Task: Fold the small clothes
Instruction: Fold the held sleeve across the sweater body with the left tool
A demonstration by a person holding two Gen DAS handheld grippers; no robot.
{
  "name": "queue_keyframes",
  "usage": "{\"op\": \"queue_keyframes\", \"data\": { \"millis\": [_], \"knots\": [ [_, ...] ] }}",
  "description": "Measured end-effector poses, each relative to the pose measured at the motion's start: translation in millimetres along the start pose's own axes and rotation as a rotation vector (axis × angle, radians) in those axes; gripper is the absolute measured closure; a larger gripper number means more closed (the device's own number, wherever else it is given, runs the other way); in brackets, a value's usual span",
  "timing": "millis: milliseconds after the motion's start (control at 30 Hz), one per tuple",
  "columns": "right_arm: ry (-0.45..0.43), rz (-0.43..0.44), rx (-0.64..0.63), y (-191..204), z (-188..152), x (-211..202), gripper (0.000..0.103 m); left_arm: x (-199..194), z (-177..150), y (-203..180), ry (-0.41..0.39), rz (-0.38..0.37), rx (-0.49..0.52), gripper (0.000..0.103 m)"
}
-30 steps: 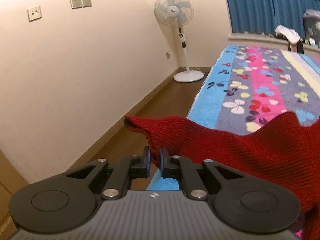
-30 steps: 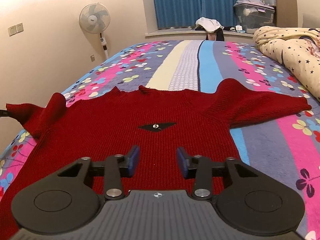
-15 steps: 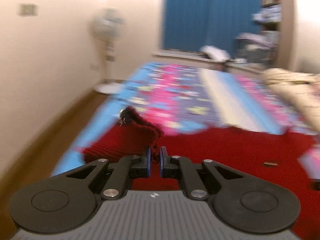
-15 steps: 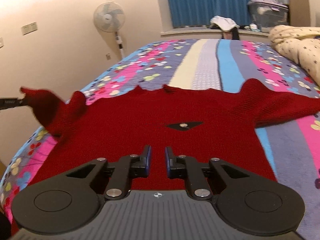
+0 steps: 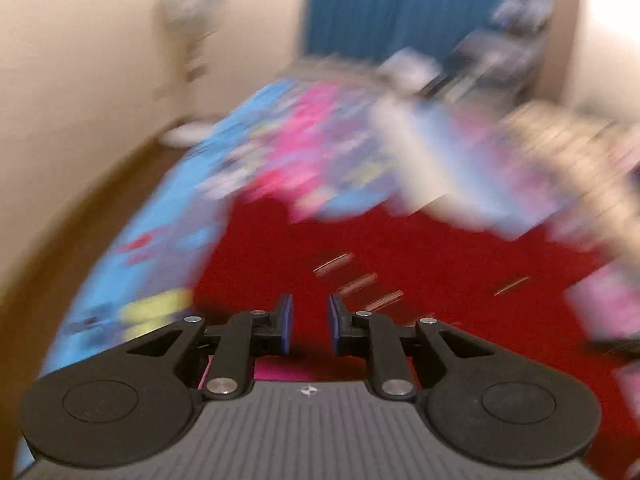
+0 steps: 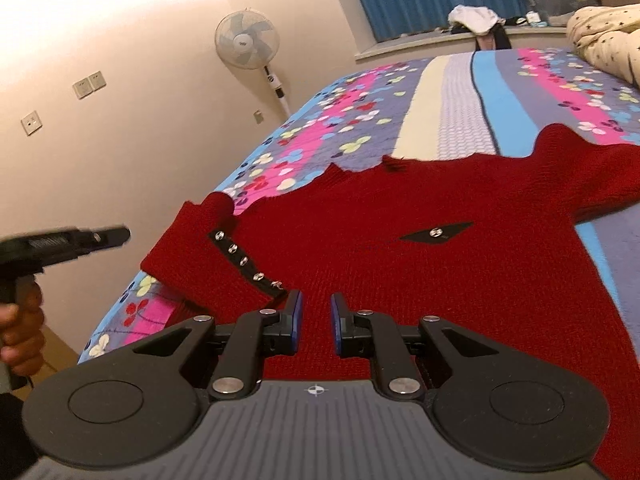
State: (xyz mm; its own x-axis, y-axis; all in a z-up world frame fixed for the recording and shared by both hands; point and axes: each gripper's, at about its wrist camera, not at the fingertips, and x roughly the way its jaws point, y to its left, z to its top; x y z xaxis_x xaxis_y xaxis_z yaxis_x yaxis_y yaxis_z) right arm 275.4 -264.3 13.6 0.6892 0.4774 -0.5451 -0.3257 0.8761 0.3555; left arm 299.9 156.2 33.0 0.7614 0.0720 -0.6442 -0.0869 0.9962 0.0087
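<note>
Left hand-held gripper (image 5: 309, 322) now gaping, empty; left sleeve (image 6: 200, 256) lying folded over red sweater (image 6: 440, 272) at 9 o'clock. Right hand-held gripper (image 6: 316, 326) hovering slightly parted, empty. Right sleeve pending.

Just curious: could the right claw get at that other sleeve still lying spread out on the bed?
Probably yes. The right claw is open, holding nothing, and the spread sleeve lies flat on the bedspread with nothing on it; only sweater lies between.

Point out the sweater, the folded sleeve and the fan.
sweater (image 6: 460, 280): right wrist view, middle of the body.
sleeve (image 6: 188, 256): right wrist view, folded-over cloth left of the studs.
fan (image 6: 245, 45): right wrist view, hub of the head.
</note>
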Motion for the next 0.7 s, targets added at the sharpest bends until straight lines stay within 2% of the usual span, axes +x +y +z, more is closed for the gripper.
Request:
{"op": "queue_keyframes", "data": {
  "millis": [33, 67, 200, 467, 600, 700],
  "knots": [
    [0.009, 0.006, 0.001, 1, 0, 4, 0.087, 6, -2, 2, 0.027, 0.066, 0.004, 0.083],
    [0.018, 0.014, -0.002, 3, 0, 9, 0.087, 11, -3, 4, 0.055, 0.099, -0.012, 0.083],
    [0.054, 0.061, -0.007, 16, 1, 33, 0.087, 18, -2, 14, 0.102, 0.124, -0.102, 0.083],
    [0.156, 0.137, -0.004, 35, -5, 89, 0.082, 37, -1, 29, 0.163, 0.187, -0.024, 0.078],
    [0.178, 0.140, -0.022, 42, -8, 111, 0.053, 41, -2, 31, 0.165, 0.186, -0.020, 0.077],
    [0.199, 0.152, -0.012, 45, -10, 126, 0.051, 43, -2, 31, 0.169, 0.192, -0.016, 0.077]
  ]
}}
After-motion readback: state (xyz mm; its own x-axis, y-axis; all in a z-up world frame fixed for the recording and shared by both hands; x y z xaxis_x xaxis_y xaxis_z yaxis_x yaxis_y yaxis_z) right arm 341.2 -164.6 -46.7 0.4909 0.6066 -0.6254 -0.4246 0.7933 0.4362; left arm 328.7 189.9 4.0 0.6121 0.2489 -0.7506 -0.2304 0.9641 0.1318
